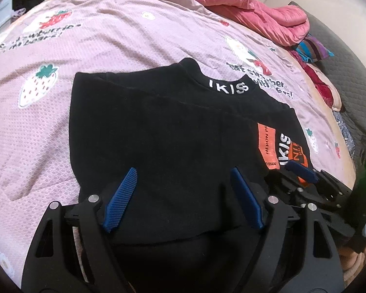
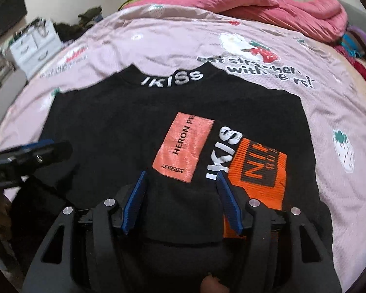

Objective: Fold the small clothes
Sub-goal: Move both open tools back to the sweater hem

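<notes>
A small black sweater (image 1: 163, 127) lies on the bed, collar with white letters away from me, sleeves folded in over the body. It also shows in the right wrist view (image 2: 124, 127), with an orange patch (image 2: 183, 144) and an orange striped cuff (image 2: 261, 171) on top. My left gripper (image 1: 184, 173) is open over the sweater's near left part, fingers apart above the fabric. My right gripper (image 2: 180, 177) is open over the near right part, beside the orange cuff. The right gripper also shows at the right of the left wrist view (image 1: 302, 173).
The bed has a pink strawberry-print cover (image 1: 109, 36). A rolled pink quilt (image 1: 256, 7) and colourful clothes (image 1: 312, 48) lie at the far right. A white drawer unit (image 2: 34, 46) stands beyond the bed's left side.
</notes>
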`<state>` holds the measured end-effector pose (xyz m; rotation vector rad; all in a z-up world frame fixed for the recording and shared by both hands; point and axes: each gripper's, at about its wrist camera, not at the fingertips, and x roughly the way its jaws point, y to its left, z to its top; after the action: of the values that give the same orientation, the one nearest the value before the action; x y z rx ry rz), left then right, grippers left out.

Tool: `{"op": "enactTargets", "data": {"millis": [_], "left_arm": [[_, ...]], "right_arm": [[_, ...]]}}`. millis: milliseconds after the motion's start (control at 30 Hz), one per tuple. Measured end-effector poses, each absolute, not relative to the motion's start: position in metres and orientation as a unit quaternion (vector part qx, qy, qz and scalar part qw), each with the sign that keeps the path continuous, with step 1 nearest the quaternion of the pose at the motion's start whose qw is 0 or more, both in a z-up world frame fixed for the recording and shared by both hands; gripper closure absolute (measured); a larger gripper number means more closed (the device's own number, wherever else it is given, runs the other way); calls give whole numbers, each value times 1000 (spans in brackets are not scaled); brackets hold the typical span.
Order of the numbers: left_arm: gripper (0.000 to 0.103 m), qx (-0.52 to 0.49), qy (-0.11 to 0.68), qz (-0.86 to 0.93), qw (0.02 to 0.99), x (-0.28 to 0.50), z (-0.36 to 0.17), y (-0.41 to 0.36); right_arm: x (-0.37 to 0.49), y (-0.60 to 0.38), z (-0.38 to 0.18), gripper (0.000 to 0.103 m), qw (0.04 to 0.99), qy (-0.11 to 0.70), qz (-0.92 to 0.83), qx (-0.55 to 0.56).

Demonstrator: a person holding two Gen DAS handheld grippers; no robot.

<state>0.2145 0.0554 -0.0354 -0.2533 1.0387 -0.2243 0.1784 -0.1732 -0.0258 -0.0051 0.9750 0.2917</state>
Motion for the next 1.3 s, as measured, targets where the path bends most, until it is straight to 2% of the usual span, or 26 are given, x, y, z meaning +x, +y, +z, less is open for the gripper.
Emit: {"op": "enactTargets", "data": {"millis": [133,400,467,533,600,667,1300], "left_arm": [[31,-119,486,-108,859,211,-29,55],[28,-119,472,-106,867,204,-17,58],[24,-115,468,-103,870,202,-14,59],[18,-113,465,-101,873,201,-11,60],[17,-110,462,-100,875,200,-9,60],[10,-107,459,-98,876,199,-6,61],[9,-104,444,-78,887,189,11,72]], "right_arm": [[166,-182,-18,43,880,455,138,19],[151,-193,-7,28,882,449,134,43],[148,-194,-6,21,882,448,135,49],[146,-195,-4,21,883,446,136,52],[144,-195,-1,20,885,443,136,51],[142,-196,2,12,886,439,138,53],[130,-205,22,9,894,420,139,69]]}}
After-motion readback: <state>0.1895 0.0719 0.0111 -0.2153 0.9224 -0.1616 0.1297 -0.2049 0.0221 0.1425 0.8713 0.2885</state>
